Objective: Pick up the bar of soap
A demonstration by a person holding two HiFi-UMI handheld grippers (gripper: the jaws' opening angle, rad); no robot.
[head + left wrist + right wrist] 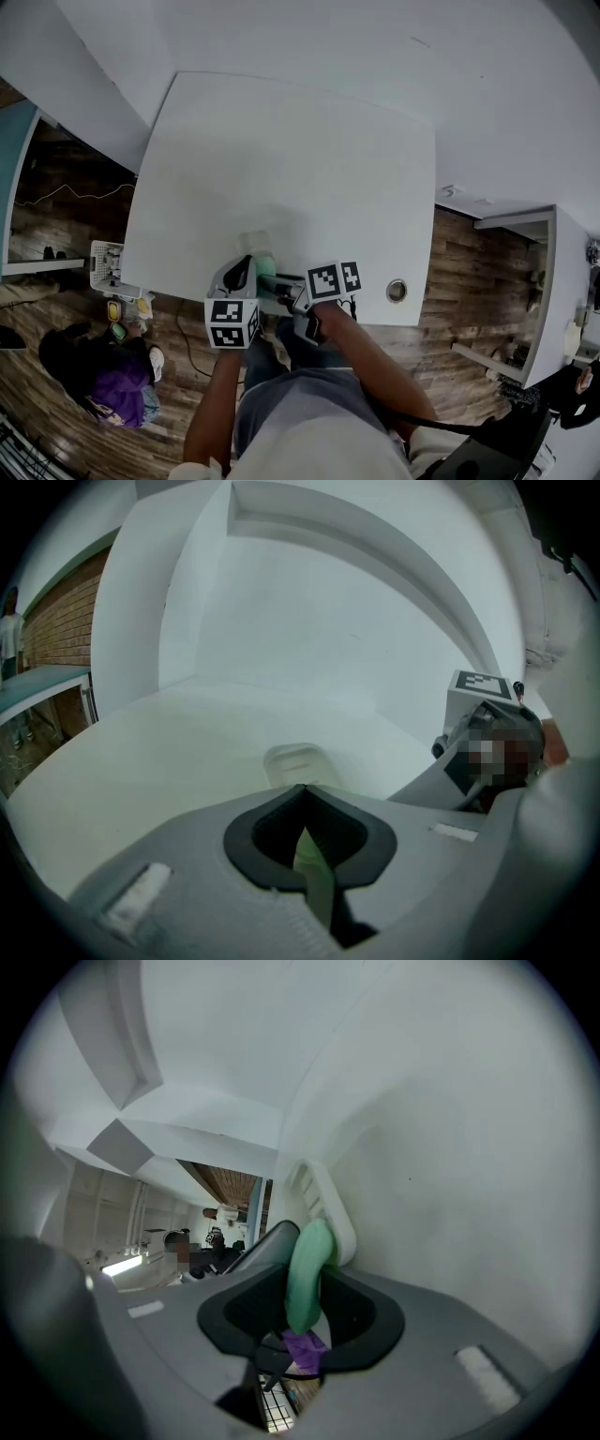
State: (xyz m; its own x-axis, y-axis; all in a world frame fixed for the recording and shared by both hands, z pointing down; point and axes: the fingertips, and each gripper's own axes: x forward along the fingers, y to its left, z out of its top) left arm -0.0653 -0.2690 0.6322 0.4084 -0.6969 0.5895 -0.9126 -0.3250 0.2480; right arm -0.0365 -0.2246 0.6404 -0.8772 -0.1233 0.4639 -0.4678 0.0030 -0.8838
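Observation:
The green bar of soap (265, 270) hangs on edge just over the white table's (281, 150) front edge, between my two grippers. My left gripper (246, 269) reaches it from the left. In the left gripper view its tips meet, and a thin green edge of the soap (315, 878) is clamped in the slot behind them. My right gripper (305, 1283) has the soap (307, 1274) standing between its jaws with a dark gap on each side. The white soap dish (323, 1206) lies empty just beyond, and it also shows as the dish (298, 761) on the table.
The table's front edge runs right under both grippers, with wood floor below. A round hole (397, 290) sits at the table's front right corner. A white basket (106, 264) and purple cloth (117, 386) are on the floor at left. White walls enclose the far side.

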